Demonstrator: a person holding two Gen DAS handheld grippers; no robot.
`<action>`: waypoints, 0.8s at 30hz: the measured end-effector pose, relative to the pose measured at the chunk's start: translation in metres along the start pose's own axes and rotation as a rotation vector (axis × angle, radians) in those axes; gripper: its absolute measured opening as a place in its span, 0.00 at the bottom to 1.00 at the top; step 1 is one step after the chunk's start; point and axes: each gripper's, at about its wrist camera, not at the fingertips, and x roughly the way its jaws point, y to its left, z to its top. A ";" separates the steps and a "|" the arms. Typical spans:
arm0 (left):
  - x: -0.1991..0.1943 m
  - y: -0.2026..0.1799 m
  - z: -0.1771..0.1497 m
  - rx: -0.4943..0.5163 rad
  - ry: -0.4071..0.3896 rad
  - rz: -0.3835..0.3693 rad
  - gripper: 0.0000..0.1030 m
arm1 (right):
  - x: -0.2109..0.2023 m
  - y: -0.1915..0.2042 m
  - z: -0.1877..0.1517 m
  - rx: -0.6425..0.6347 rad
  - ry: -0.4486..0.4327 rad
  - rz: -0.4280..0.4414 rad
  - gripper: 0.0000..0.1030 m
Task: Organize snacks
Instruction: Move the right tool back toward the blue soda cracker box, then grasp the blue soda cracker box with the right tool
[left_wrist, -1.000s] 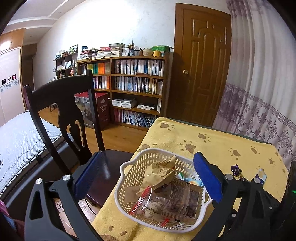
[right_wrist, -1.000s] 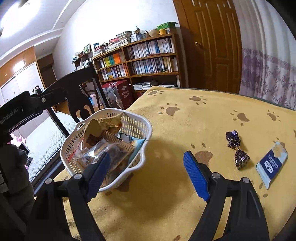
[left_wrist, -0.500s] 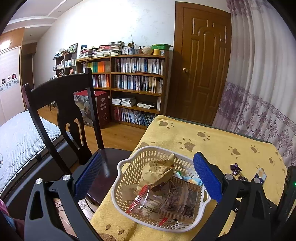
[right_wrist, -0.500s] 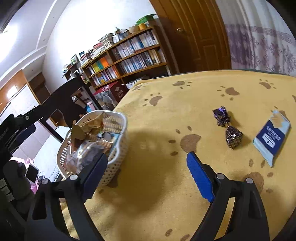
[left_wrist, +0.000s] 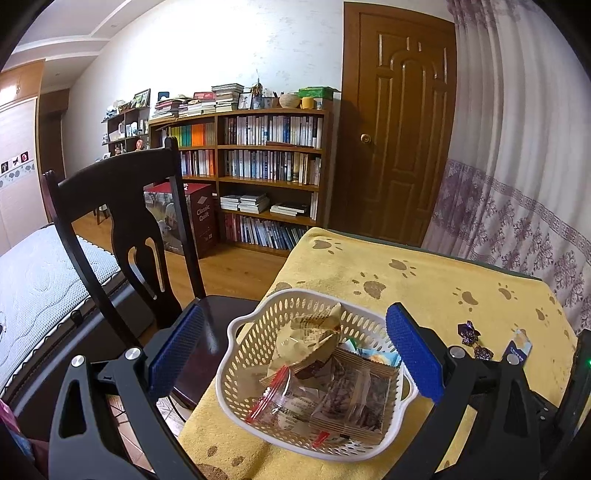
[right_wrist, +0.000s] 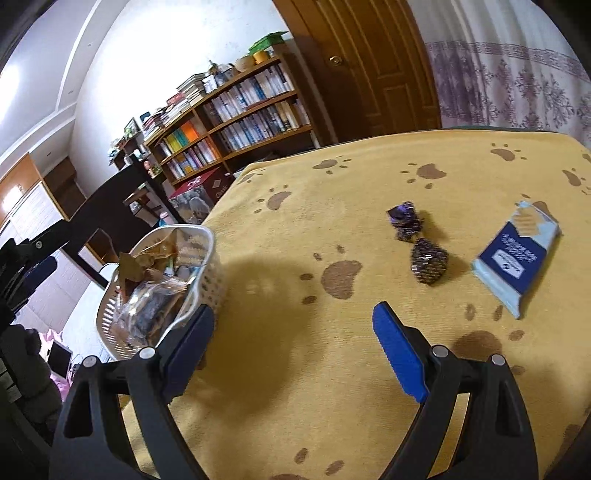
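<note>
A white perforated basket (left_wrist: 240, 369) (right_wrist: 207, 273) sits at the left corner of the table, holding several snack packets (left_wrist: 351, 398). My left gripper (left_wrist: 295, 350) hovers open above it, empty. On the yellow paw-print cloth (right_wrist: 332, 177) to the right lie a purple wrapped candy (right_wrist: 404, 219), a dark patterned wrapped candy (right_wrist: 428, 260) and a blue snack packet (right_wrist: 515, 254). All three also show small in the left wrist view: purple candy (left_wrist: 467, 332), dark candy (left_wrist: 484, 352), packet (left_wrist: 519, 345). My right gripper (right_wrist: 291, 339) is open and empty, low over bare cloth between basket and candies.
A dark wooden chair (left_wrist: 122, 206) stands against the table's left edge beside the basket. Beyond are a bookshelf (left_wrist: 266, 177), a wooden door (left_wrist: 395, 147), a curtain (left_wrist: 524, 184) and a bed (left_wrist: 37, 273). The table's far edge (left_wrist: 406, 245) meets the curtain.
My right gripper has swung right and tilted, away from the basket toward the candies and blue packet. The left gripper has barely shifted over the basket. Both stayed open.
</note>
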 end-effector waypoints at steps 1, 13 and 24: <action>0.000 0.000 0.000 0.000 0.000 0.000 0.97 | -0.002 -0.003 0.001 0.004 -0.004 -0.011 0.84; -0.001 -0.010 -0.003 0.021 0.003 -0.007 0.97 | -0.020 -0.082 0.008 0.182 -0.037 -0.229 0.84; -0.003 -0.015 -0.003 0.034 0.003 -0.011 0.97 | -0.007 -0.139 0.034 0.314 -0.030 -0.346 0.84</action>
